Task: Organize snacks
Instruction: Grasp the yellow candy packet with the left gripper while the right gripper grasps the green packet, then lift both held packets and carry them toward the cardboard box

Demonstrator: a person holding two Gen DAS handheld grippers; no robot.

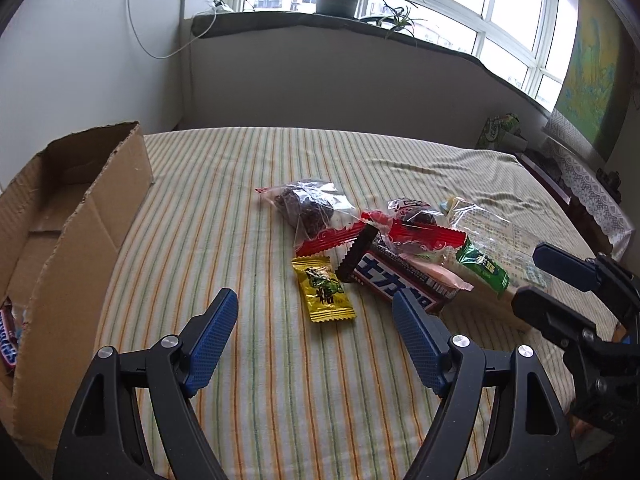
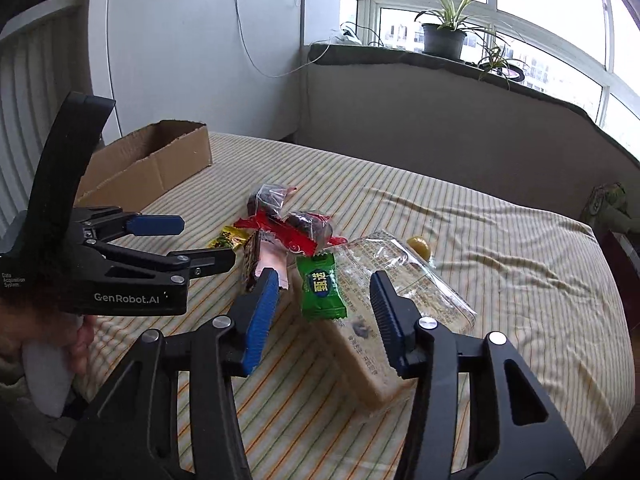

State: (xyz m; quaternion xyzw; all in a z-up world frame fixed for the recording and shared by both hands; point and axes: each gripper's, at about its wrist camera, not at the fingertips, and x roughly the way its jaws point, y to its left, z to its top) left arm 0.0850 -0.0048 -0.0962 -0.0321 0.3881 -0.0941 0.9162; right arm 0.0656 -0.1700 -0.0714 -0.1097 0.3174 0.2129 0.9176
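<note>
Both claws gape, grasping nothing: left claw (image 1: 314,330) near the yellow foil candy packet (image 1: 324,294); right claw (image 2: 324,312) nearby; overlapping wrappers beside that packet risk snagging.

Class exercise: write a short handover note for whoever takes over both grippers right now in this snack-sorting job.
Left gripper: open, empty, hovering before the yellow candy.
Right gripper: open, empty, at the green candy lying on the clear-wrapped cake bar.
Cardboard box sits left on the striped bed; one Snickers bar shows inside.
Left to do: the pile, including the Snickers bar and two red-trimmed dark snack bags, stays unboxed.
</note>
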